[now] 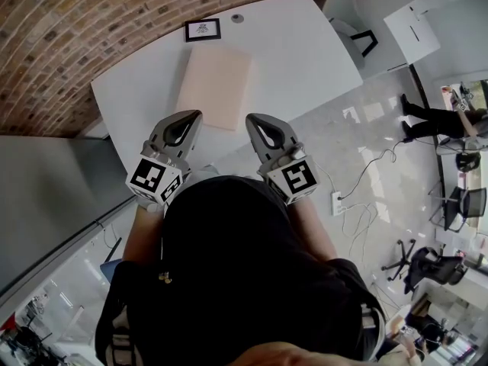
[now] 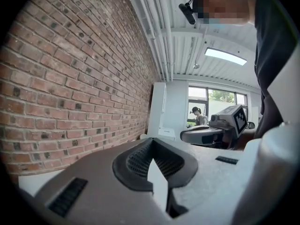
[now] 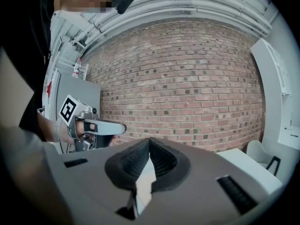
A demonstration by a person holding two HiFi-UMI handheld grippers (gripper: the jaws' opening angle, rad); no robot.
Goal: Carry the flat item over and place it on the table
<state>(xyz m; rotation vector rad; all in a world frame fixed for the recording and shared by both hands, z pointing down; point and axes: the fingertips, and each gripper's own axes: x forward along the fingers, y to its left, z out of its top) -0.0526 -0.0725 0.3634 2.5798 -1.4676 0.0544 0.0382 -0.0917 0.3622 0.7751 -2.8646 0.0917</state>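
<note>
Leave the flat item lying on the white table, upper centre of the head view. Hold the left gripper and right gripper, jaws together on nothing, just short of its near edge. Seems placed already; avoid nudging it askew.

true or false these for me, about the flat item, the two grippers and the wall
1. The flat beige item lies on the white table. True.
2. The left gripper grips the item. False: its jaws are shut on nothing.
3. The right gripper is wide open. False: its jaws are together and empty.
4. A black-framed card sits on the table beyond the item. True.
5. Plain white plaster backs the table. False: a brick wall stands there.
</note>
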